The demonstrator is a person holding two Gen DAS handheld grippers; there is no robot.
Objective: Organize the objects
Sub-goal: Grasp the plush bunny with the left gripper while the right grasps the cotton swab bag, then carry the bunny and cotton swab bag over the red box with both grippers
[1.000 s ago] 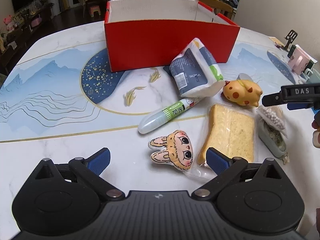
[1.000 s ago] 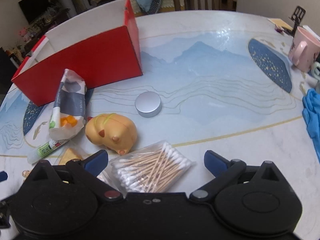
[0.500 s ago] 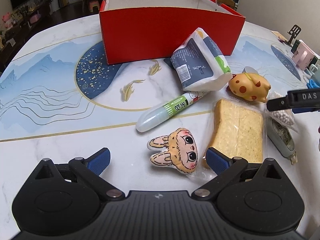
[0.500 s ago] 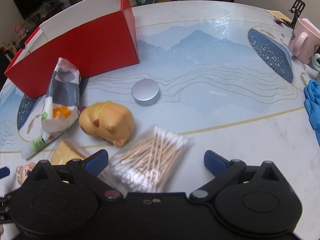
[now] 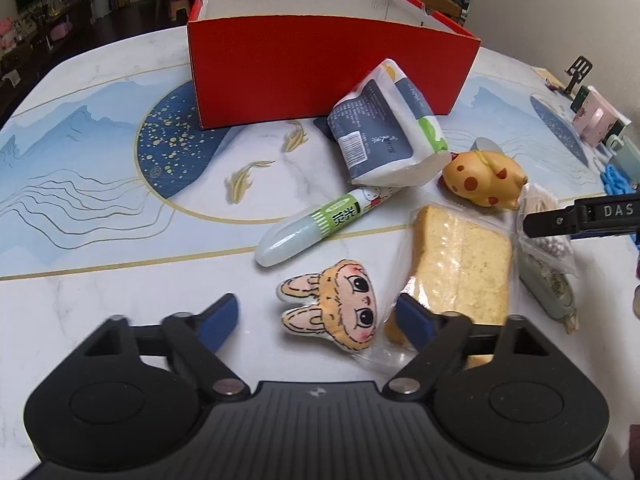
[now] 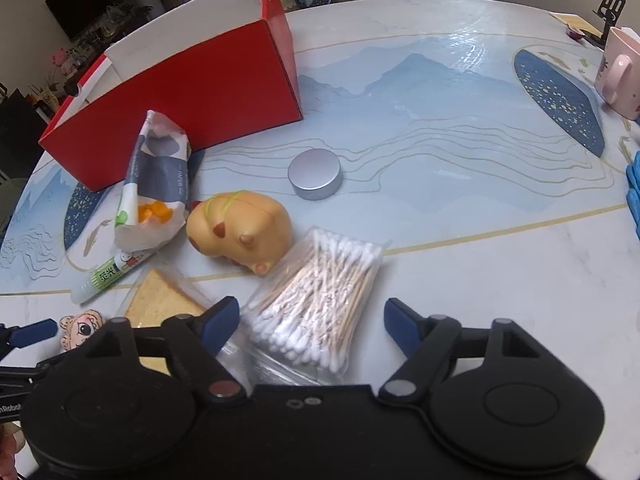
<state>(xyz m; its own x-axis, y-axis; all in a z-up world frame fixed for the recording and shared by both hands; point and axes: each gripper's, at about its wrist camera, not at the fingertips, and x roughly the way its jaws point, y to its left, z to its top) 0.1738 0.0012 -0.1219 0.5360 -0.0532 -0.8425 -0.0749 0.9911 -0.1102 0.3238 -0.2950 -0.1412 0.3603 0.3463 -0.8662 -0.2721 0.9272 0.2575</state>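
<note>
Left gripper [image 5: 318, 314]: fingers [image 5: 222, 318] apart, having just been closing; one plush bunny head [image 5: 334, 312] lies flat on the desk [image 5: 100, 280] between them, untouched on either side; the right-hand finger sits over the clear wrapper edge of one bagged bread slice [image 5: 460, 268], just beside the bunny.

Right gripper [image 6: 312, 322]: fingers [image 6: 218, 320] apart, likewise just been closing; one clear bag of cotton swabs [image 6: 320, 292] lies between them, nearer the left-hand finger, which overlaps the bag's edge; whether it touches cannot be told; the right-hand finger stands clear of the bag.

Further items on the desk, each counted once: one red box [image 5: 320, 68], open-topped, at the far side; one tissue pack [image 5: 384, 132] leaning near the box's front wall; one green-labelled tube [image 5: 320, 224], its far end under the tissue pack; one orange animal toy [image 6: 240, 232] just beside the swabs; one silver round tin [image 6: 316, 174], apart from the rest; one pink mug [image 6: 620, 72] at the right edge.
</note>
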